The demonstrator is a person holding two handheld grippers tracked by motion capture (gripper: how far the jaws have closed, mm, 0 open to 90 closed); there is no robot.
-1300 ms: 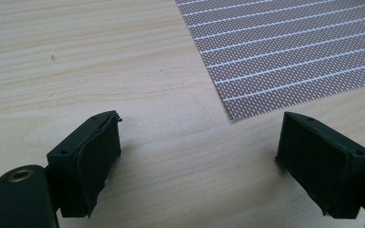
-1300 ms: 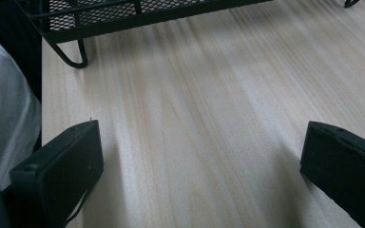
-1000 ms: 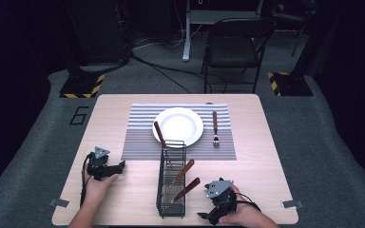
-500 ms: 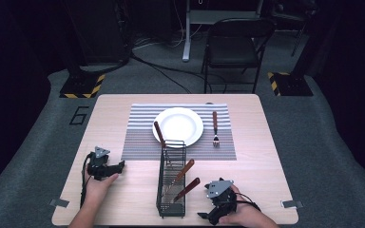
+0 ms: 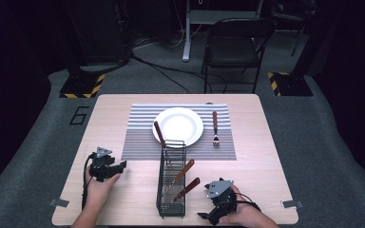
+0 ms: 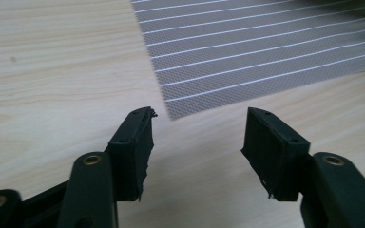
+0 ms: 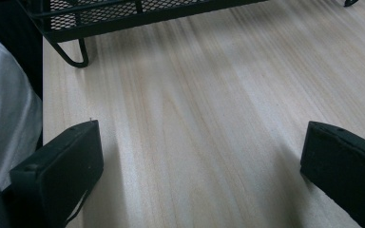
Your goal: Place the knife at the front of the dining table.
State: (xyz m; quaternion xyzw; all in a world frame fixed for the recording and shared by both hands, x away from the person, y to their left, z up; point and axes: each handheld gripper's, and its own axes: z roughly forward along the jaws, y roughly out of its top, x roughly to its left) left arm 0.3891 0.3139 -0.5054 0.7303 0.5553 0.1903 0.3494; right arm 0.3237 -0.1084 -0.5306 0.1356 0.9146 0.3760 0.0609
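While both hands rest on the desk (image 5: 138, 199), the left tool (image 6: 197, 137) has just been narrowing on nothing, jaws apart; the right tool (image 7: 199, 161) gapes wide. Next, probably: reach the near-centre wire caddy (image 5: 171, 178) holding the wooden-handled cutlery (image 5: 184, 172).

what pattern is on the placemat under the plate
Grey mesh weave with thin white stripes on the placemat, clearest in the left gripper view.

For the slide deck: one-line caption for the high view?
Place setting in progress: plate and fork on striped placemat, wire caddy holding cutlery, both tongs open, empty.
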